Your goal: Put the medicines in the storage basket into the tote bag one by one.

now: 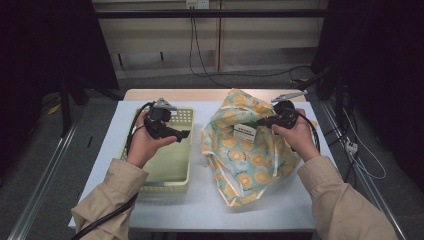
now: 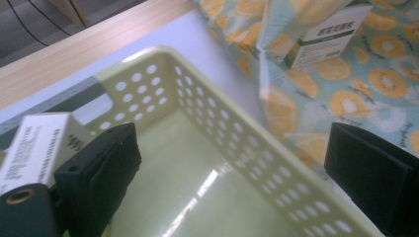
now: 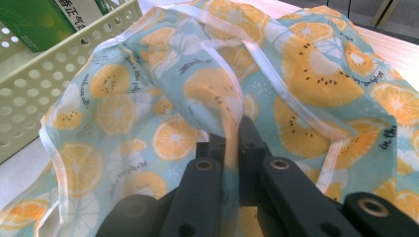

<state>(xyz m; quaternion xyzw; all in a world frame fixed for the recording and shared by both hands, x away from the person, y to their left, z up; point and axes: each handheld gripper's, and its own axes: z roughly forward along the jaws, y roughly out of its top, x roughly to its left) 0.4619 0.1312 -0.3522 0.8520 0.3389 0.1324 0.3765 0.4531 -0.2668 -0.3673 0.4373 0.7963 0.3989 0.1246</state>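
Likely lab: table (image 1: 165,210) amid dark curtains, floor cables (image 1: 240,75), rails (image 1: 45,175).

White table (image 1: 200,205), black cables (image 1: 191,40) down the back wall.

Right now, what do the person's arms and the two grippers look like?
Both sleeves are beige fabric. The left gripper and right gripper are matte black, each topped with a grey three-cornered plate. A black cable trails below the left sleeve. The jaws are blocky, with brass-coloured eyelets.
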